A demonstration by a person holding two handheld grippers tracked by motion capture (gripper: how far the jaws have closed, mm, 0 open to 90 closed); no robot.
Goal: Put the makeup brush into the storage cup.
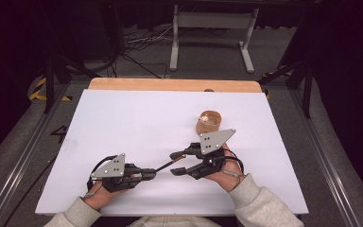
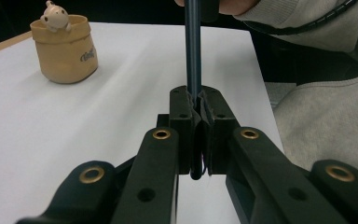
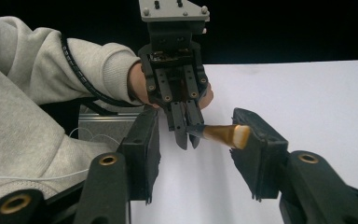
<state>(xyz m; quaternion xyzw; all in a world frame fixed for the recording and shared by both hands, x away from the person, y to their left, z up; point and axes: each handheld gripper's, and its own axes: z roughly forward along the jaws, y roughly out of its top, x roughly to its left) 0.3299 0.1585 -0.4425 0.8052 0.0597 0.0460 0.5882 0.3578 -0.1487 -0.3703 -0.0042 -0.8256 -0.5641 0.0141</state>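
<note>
Matt white table (image 1: 137, 123), wooden edge (image 1: 170, 84)

Three cameras, one overhead and two riding the grippers.
The high view looks forward and down over the whole white table (image 1: 137, 123) from its near side. Each gripper view sits low and close, facing the other hand; both share the brush (image 2: 193, 56) held between them.
</note>
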